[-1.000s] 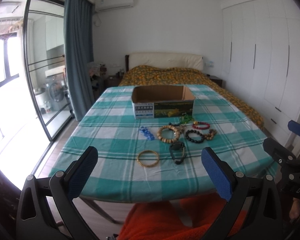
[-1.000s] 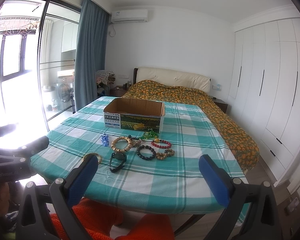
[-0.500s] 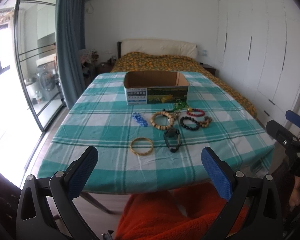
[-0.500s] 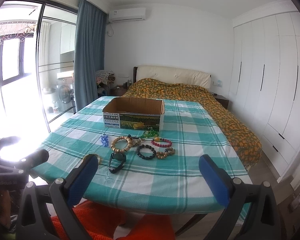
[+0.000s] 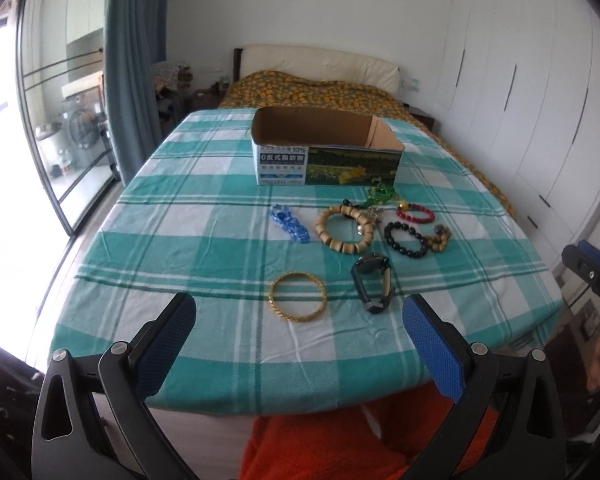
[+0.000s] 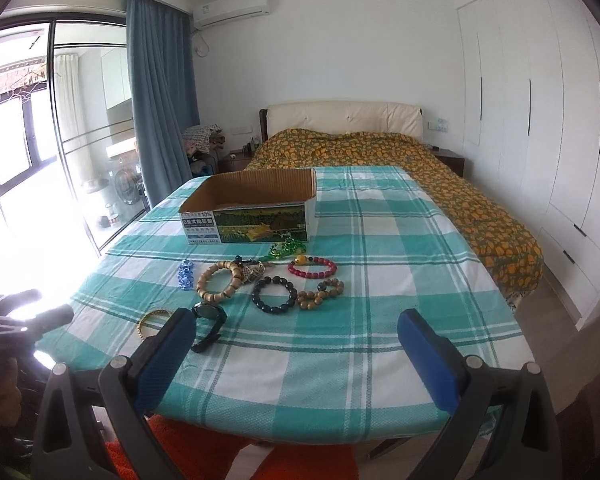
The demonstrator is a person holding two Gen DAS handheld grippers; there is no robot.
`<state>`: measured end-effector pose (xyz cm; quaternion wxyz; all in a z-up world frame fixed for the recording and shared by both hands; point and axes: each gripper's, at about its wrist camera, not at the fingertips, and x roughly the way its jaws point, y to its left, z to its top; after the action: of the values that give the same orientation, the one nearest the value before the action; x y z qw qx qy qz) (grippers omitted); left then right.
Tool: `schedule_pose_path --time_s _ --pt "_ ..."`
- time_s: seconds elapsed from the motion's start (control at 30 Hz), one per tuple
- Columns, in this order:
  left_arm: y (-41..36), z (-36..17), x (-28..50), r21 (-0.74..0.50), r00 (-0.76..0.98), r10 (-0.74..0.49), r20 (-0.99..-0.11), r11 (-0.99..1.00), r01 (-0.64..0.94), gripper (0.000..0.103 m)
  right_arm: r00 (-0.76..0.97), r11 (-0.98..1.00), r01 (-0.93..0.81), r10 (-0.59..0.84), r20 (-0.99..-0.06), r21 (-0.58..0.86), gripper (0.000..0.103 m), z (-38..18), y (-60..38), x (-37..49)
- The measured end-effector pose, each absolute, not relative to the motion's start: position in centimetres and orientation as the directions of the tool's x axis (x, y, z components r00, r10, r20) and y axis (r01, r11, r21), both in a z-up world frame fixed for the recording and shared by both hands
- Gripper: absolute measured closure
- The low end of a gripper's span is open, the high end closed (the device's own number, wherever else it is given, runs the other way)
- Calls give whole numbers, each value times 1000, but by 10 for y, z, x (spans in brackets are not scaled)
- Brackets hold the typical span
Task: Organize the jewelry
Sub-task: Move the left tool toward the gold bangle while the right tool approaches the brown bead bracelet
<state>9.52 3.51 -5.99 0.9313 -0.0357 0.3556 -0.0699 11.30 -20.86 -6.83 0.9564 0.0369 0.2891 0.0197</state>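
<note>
Handling: we judge the gold bangle [image 5: 298,297] light, stiff and a bit slippery; we would pinch across its rim.
Beaded bracelets: the wooden bead bracelet [image 5: 346,229] and black bead bracelet [image 5: 406,239] look floppy; we would grip a few beads.
Look: bangle thin and yellow; watch [image 5: 373,281] dark.
Location: all lie on the table [image 5: 172,240], in front of the open cardboard box [image 5: 326,152].
Left gripper [image 5: 300,336]: fingers wide, empty.
Right gripper [image 6: 296,344]: fingers wide, empty.
</note>
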Motion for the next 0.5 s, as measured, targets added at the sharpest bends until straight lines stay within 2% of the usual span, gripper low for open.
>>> schedule_pose_path --time_s 0.1,0.27,0.5 --pt "44 -76 116 -165 707 -179 -684 982 89 0 792 996 56 -3 -611 69 0 -85 -218 131" --pt "44 -104 147 -146 651 -153 -744 987 65 0 732 992 98 -22 -681 74 0 -112 -230 149" --pt "49 -131 180 -90 599 -76 -797 996 7 0 709 990 103 -8 -705 92 0 -127 -235 172"
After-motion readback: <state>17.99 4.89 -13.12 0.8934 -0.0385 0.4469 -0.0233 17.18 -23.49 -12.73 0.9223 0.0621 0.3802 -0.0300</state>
